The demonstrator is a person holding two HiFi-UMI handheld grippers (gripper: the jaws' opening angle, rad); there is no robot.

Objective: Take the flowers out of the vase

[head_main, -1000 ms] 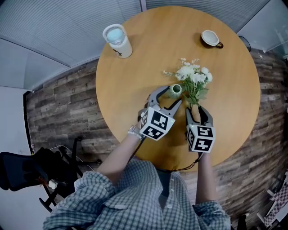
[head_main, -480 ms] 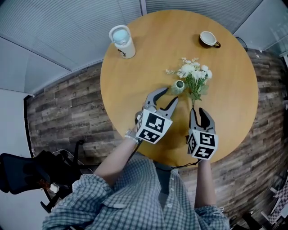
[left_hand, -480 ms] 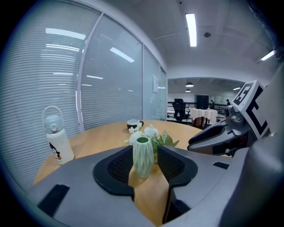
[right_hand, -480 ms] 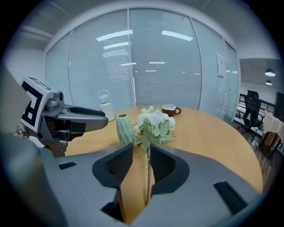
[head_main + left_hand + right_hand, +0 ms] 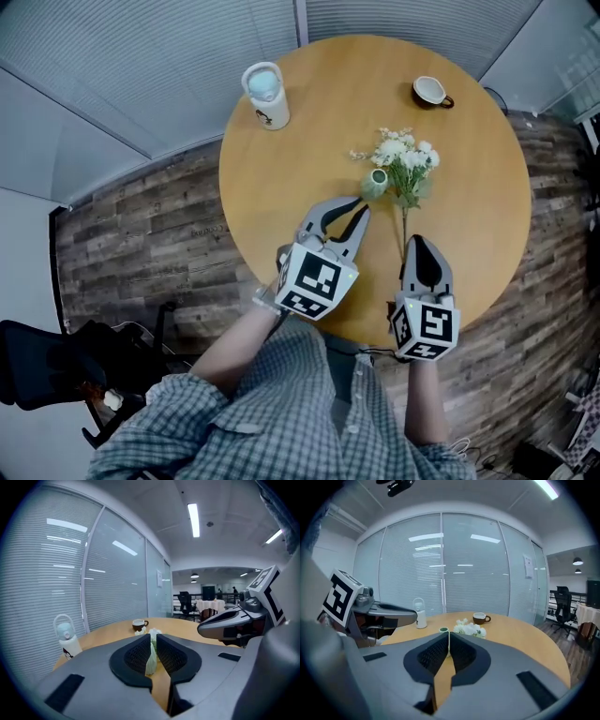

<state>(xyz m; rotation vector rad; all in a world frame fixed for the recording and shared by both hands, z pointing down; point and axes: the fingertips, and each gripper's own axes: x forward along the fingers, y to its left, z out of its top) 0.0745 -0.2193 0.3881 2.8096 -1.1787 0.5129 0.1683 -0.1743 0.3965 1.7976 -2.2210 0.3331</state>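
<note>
**Head view.** One round, light wooden bench (image 5: 300, 169) carries four things. These are a small pale green vase (image 5: 376, 184), a bunch of white flowers with green leaves (image 5: 403, 157), a white bottle with a pale blue lid (image 5: 266, 95) and a white cup with a dark outside (image 5: 431, 91). The flowers lie flat on the bench just beside the vase and outside it, with their thin stem running towards the person. The left gripper (image 5: 359, 208) points at the vase, its tips near the vase but apart from it. The right gripper (image 5: 417, 242) has its tips near the end of the stem. A wood-plank floor (image 5: 141, 225) surrounds the bench, and the person's checked shirt (image 5: 281, 403) fills the lower edge.

**Left gripper view.** The jaws are closing, down to a narrow slit with nothing pressed between the pads. The vase (image 5: 151, 660) shows through the slit, beyond the tips. The bottle (image 5: 65, 639) stands at the left and the cup (image 5: 139, 624) farther off. Only this view shows a ceiling strip light (image 5: 192, 520).

**Right gripper view.** The jaws are together and hold nothing. The vase rim (image 5: 443, 630) rises upright just above them, with the flowers (image 5: 469, 629) to its right. Behind are the cup (image 5: 480, 618) and the bottle (image 5: 420, 613). Only this view shows a black office chair (image 5: 562, 602).
</note>
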